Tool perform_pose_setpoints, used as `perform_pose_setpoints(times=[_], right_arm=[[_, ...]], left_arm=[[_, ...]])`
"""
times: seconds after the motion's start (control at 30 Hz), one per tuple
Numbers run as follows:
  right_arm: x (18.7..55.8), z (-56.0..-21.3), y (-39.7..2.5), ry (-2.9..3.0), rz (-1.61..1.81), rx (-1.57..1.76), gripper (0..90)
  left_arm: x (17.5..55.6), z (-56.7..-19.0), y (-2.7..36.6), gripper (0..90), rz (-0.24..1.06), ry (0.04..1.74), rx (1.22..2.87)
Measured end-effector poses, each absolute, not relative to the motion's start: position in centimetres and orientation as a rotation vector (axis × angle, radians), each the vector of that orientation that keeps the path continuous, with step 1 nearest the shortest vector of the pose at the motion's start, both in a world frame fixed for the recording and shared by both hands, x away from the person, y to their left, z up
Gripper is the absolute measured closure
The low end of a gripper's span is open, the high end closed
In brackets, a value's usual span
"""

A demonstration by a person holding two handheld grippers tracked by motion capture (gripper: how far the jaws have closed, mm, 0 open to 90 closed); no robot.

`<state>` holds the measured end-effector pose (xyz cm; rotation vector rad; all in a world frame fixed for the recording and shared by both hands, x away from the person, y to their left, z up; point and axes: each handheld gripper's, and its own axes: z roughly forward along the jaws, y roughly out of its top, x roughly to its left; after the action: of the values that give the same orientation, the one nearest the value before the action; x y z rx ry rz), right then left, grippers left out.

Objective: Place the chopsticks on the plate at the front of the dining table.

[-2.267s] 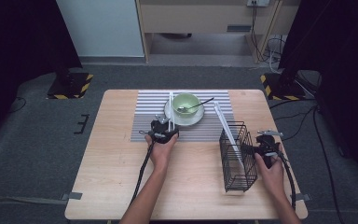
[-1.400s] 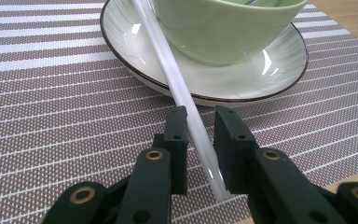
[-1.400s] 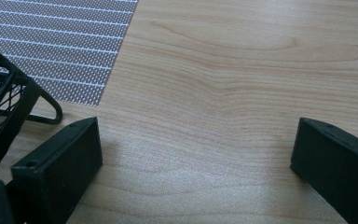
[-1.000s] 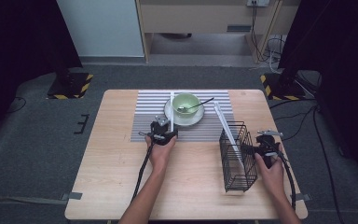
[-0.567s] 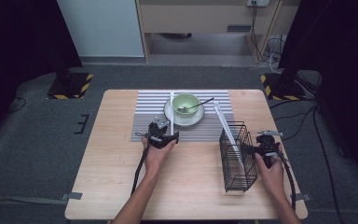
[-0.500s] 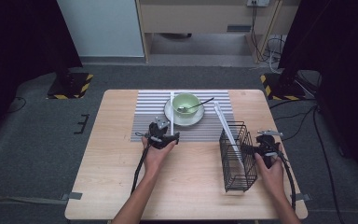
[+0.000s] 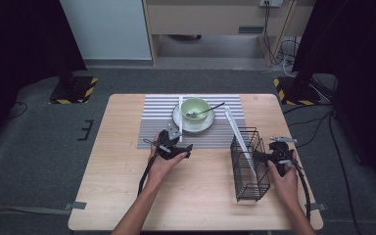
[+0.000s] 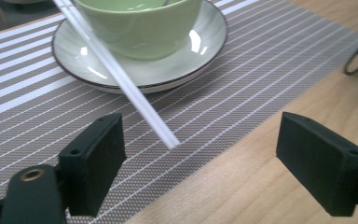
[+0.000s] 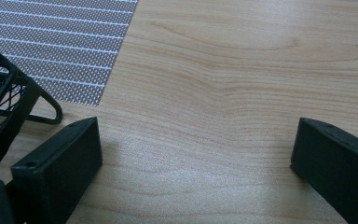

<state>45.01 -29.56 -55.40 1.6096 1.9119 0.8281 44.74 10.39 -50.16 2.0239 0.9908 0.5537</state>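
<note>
White chopstick (image 8: pixel 121 79) leaning on saucer (image 8: pixel 205 46)

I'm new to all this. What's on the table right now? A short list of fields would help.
surface: wooden table with striped mat
dishes: green bowl on a plate, spoon in the bowl
stick: white stick leaning on the plate
rack: black wire basket
left gripper: open, facing the stick's tip
right gripper: open, beside the basket
</note>
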Motion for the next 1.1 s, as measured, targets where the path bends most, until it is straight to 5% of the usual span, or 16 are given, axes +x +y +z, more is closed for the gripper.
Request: perform_pose_setpoints(times=[0.37, 1.1], right_arm=[[45.0, -55.4, -29.6, 1.912, 0.828, 1.61, 2.0], [45.0, -55.4, -29.6, 1.912, 0.828, 1.61, 2.0]], left_arm=[[44.0, -50.1, 10.8, 6.5, 0.451, 0.923, 2.044], [41.4, -49.0, 15.4, 6.3, 0.515, 0.961, 2.07]])
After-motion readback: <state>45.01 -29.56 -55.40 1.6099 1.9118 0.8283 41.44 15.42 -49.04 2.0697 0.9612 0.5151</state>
